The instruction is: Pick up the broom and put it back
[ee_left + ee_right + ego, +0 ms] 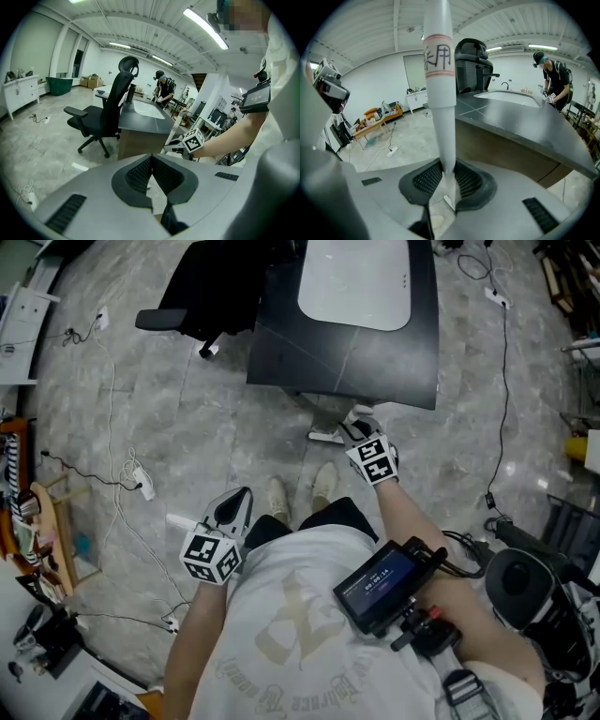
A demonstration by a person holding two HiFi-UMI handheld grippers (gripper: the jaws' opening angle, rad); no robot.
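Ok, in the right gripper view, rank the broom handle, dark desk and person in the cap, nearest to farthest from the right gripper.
1. The broom handle, clamped between the right gripper's jaws, centre.
2. The dark desk, just right of it.
3. The person in the cap, far right, beyond the desk's far end.

White printed T-shirt [291, 615]; grey left claw [236, 504], right claw [360, 426].

Open-plan office or lab workroom. Evidence: a large dark worktop [281, 343], a black swivel chair [105, 117] off its left corner, strip lights [206, 28] on a ribbed ceiling, and a stone-look floor [187, 427] crossed by trailing cables [507, 381] (one power strip [142, 487] lies loose). A cluttered wooden table [370, 125] stands beyond.
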